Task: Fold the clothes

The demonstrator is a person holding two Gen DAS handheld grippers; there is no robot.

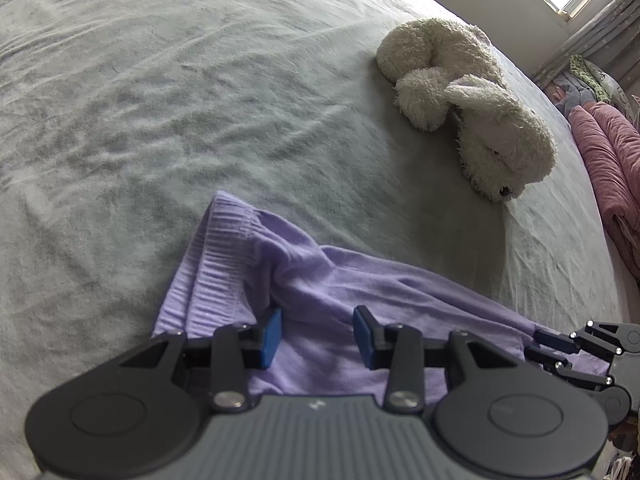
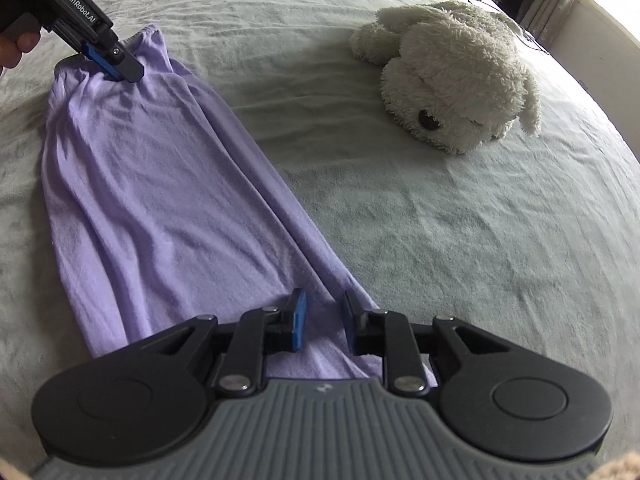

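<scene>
A lilac knit garment (image 2: 160,200) lies stretched flat on a grey-green bed (image 2: 460,240), and its long axis runs straight from one of your hands to the other. Your left hand-held gripper (image 1: 317,334) sits over the ribbed waistband end; in the right wrist view it (image 2: 120,66) appears at the far end of the cloth, angled steeply down, tips at the gathered band. Its blue pads (image 1: 271,336) stand apart, with cloth lying between them; whether they pinch it cannot be told. Your right hand-held gripper (image 2: 323,326) is at the opposite, narrow end, also tilted steeply down. Its fingers (image 2: 298,326) show a narrow gap with a ridge of lilac fabric running through it, and I cannot tell whether they press on that ridge. In the left wrist view it (image 1: 554,348) shows at the far right edge, its tips at the cloth's edge. Each hand is therefore nearest its own end, and the fold probably turns on carrying one end along that axis to the other. A white plush dog (image 2: 448,76) lies well apart, towards the window-side edge of the bed, and a pink blanket (image 1: 608,160) is bundled at that edge.
</scene>
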